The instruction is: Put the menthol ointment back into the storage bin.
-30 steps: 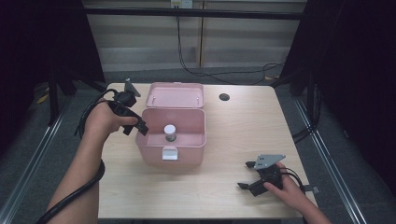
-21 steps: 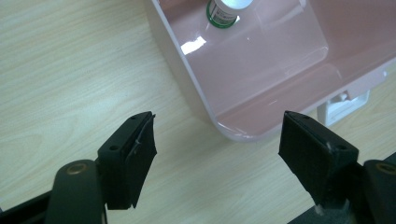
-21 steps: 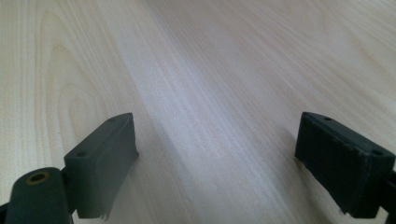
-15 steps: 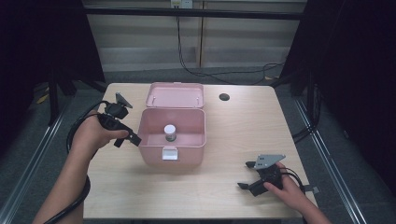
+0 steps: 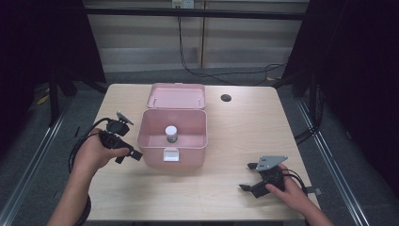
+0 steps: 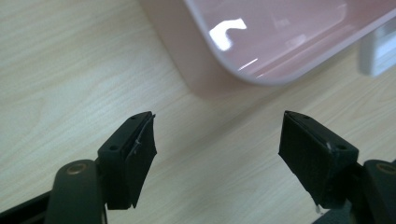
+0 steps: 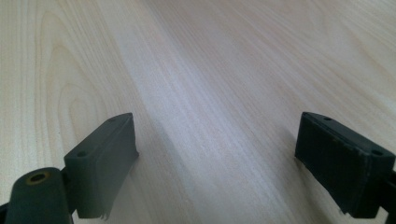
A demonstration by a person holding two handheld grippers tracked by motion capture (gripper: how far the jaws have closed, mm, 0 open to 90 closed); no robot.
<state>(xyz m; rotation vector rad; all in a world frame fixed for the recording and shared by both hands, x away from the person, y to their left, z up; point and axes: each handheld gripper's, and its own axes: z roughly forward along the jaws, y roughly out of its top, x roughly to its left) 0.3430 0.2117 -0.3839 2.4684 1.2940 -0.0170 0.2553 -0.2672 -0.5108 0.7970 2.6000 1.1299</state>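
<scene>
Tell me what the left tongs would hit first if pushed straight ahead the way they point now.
Probably the rounded near corner of the open pink box: the left tongs stand open over bare table, aimed at that corner, though depth is uncertain.

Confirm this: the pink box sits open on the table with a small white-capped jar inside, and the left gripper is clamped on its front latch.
Wrong on the gripper. The left gripper is open beside the pink box, touching nothing, as the left gripper view shows. The box is open, white-capped jar inside.

box (image 6: 261,42): cut off at top edge | white latch (image 6: 379,51): blurred, cut at right edge
</scene>
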